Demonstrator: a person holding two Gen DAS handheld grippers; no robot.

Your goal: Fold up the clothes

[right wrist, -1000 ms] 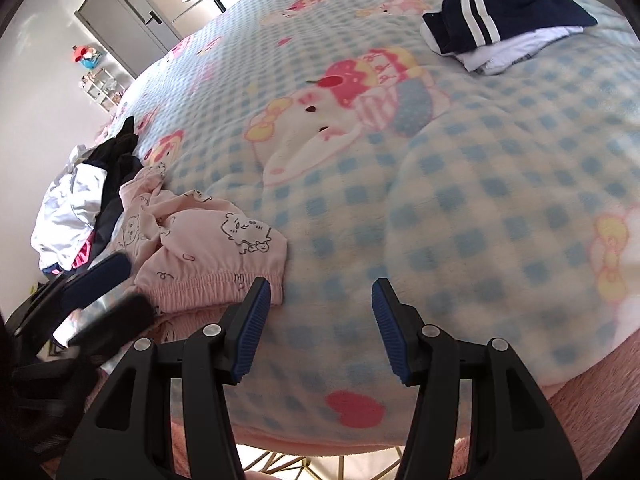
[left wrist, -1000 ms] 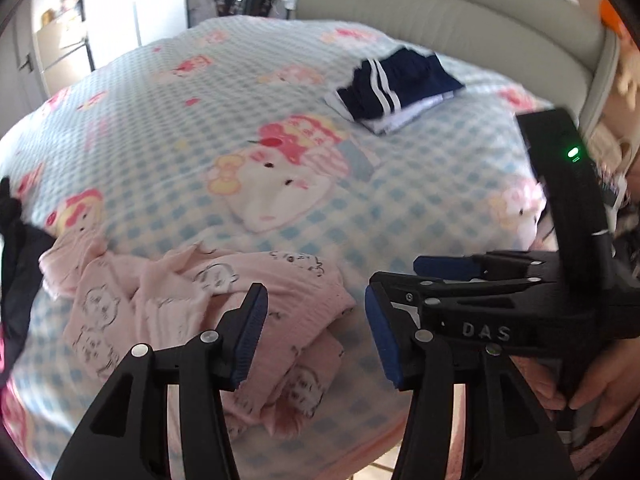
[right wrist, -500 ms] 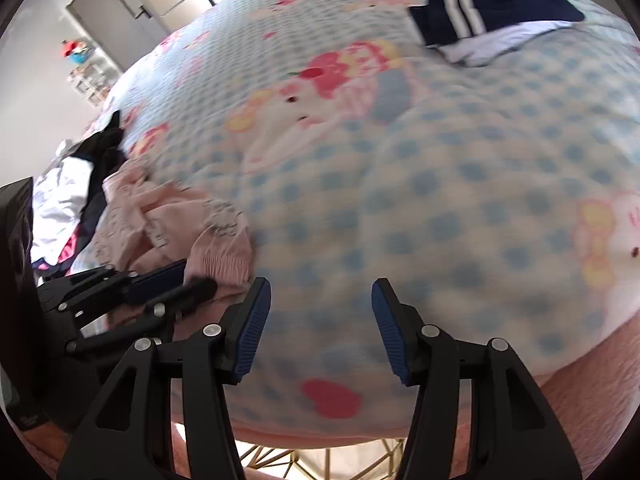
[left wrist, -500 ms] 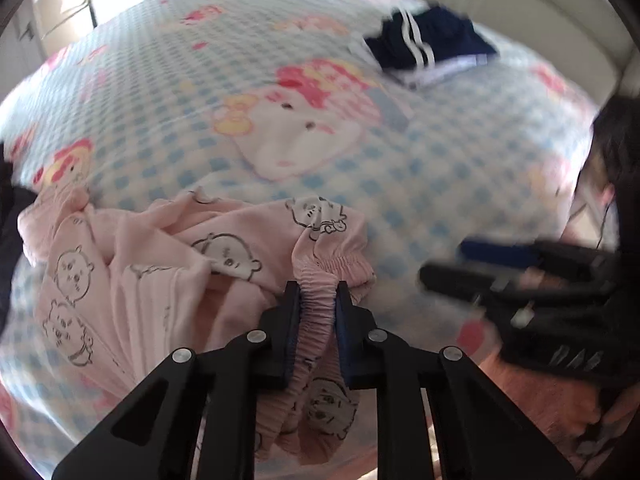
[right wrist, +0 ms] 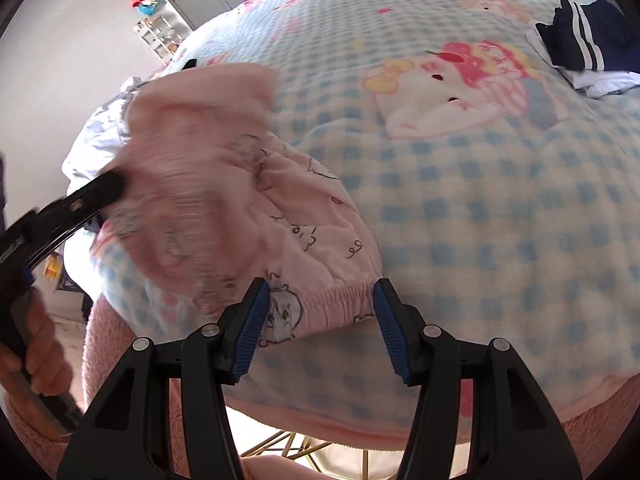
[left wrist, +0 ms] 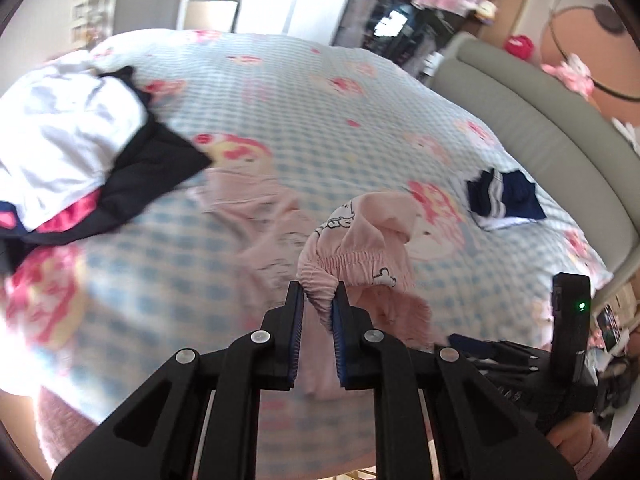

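Pink pyjama pants (left wrist: 360,236) with small cartoon prints lie crumpled near the bed's front edge. My left gripper (left wrist: 318,300) is shut on their gathered elastic waistband and lifts that part off the blanket. In the right wrist view the same pink pants (right wrist: 256,208) show, partly blurred, with the left gripper (right wrist: 112,184) pinching them at the left. My right gripper (right wrist: 318,300) is open, its blue pads either side of the waistband's hem (right wrist: 340,296), apart from the cloth.
A folded navy garment with white stripes (left wrist: 504,200) sits farther right on the blue checked blanket (right wrist: 500,220). A heap of white, black and magenta clothes (left wrist: 80,152) lies at the left. A grey headboard (left wrist: 552,136) borders the bed's far right side.
My left gripper closed on the pink waistband and has since raised and pulled it. My right gripper, open throughout, has moved left until the waistband's hem lies between its pads.
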